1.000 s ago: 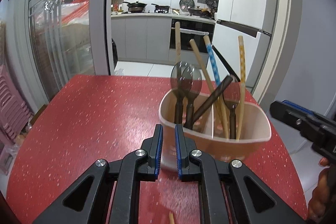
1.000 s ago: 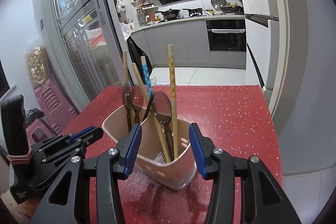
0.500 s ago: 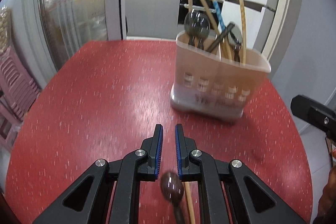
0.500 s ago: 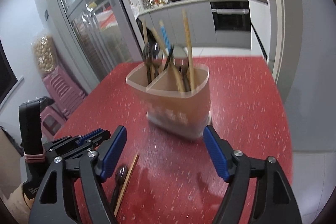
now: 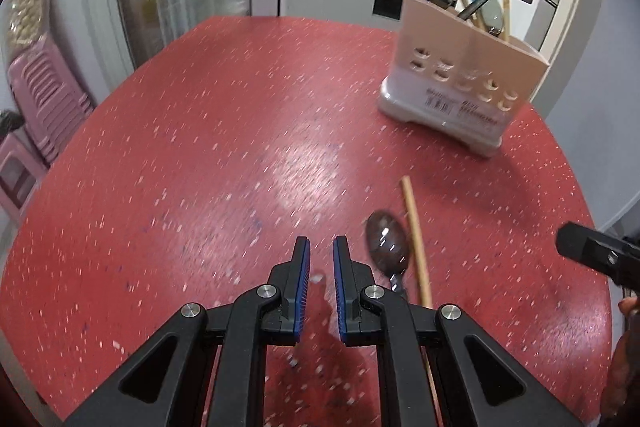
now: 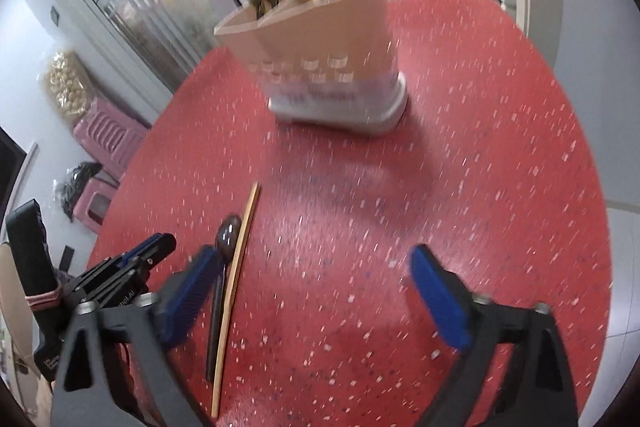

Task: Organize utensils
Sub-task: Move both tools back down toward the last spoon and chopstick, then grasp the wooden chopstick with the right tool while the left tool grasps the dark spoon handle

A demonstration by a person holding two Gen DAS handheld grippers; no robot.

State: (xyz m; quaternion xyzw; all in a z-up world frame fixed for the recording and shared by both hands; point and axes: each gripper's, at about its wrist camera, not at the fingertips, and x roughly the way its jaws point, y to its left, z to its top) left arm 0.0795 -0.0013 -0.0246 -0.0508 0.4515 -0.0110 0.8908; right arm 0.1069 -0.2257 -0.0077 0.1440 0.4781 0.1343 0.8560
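Red table [image 5: 224, 131]: spoon [image 5: 387, 241] and chopstick [image 5: 416, 243] lie side by side, just right of left gripper [image 5: 320, 247], jaws nearly together, empty. Right gripper [image 6: 316, 267] spread wide, empty. Utensil holder [image 5: 460, 67] stands well beyond.

Red table [image 5: 200, 147]: caddy [image 5: 460, 83], spoon [image 5: 387, 243], chopstick [image 5: 416, 243].

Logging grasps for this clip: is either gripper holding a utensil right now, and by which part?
Nothing is held. The left gripper is nearly closed on air; the right gripper is wide open. The spoon and chopstick lie on the table.
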